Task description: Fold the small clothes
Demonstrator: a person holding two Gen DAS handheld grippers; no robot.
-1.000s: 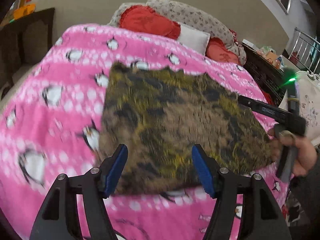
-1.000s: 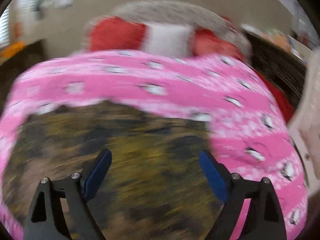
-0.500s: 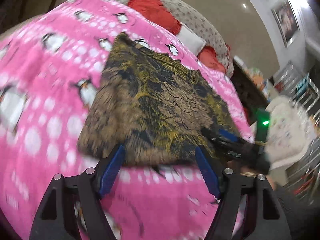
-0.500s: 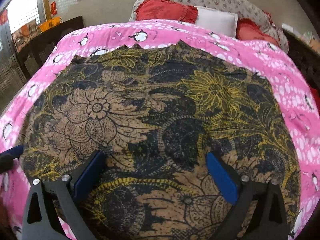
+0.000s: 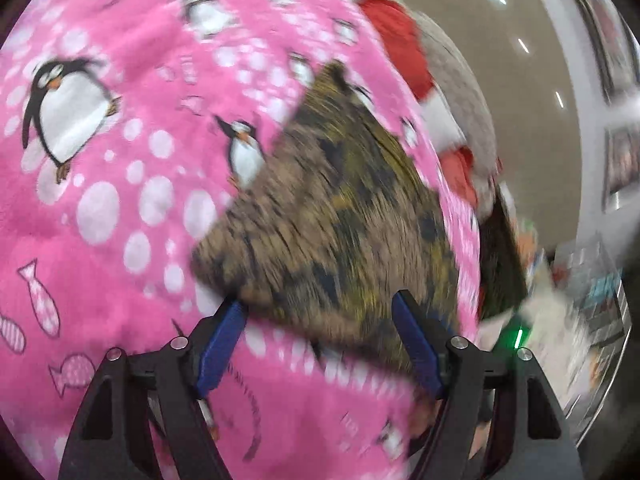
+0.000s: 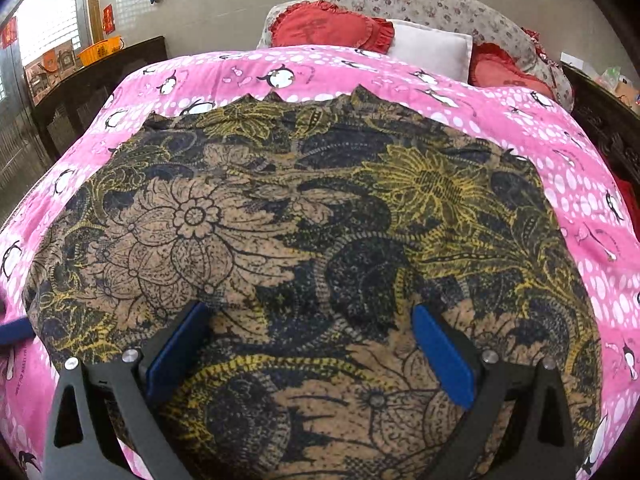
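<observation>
A brown, black and yellow floral cloth (image 6: 280, 200) lies spread flat on a pink penguin blanket (image 6: 540, 128). My right gripper (image 6: 309, 310) hovers low over the cloth's near part, fingers wide open and nothing pinched between them. In the left wrist view the same cloth (image 5: 340, 208) looks blurred and tilted. My left gripper (image 5: 318, 300) is open at the cloth's near corner, with the cloth's edge just ahead of the blue pads and not pressed by them. One blue fingertip of the left gripper (image 6: 12, 330) shows at the cloth's left edge.
The pink blanket (image 5: 100, 200) covers a bed. Red heart cushions (image 6: 328, 28), a white pillow (image 6: 432, 48) and a floral pillow lie at the head. Dark wooden furniture (image 6: 100, 76) stands to the left and a dark bedside unit (image 6: 600, 112) to the right.
The left wrist view has rolled and closed in on the cloth's near left corner, and the left jaws stand a little wider. The right gripper sank toward the cloth, then held still.
</observation>
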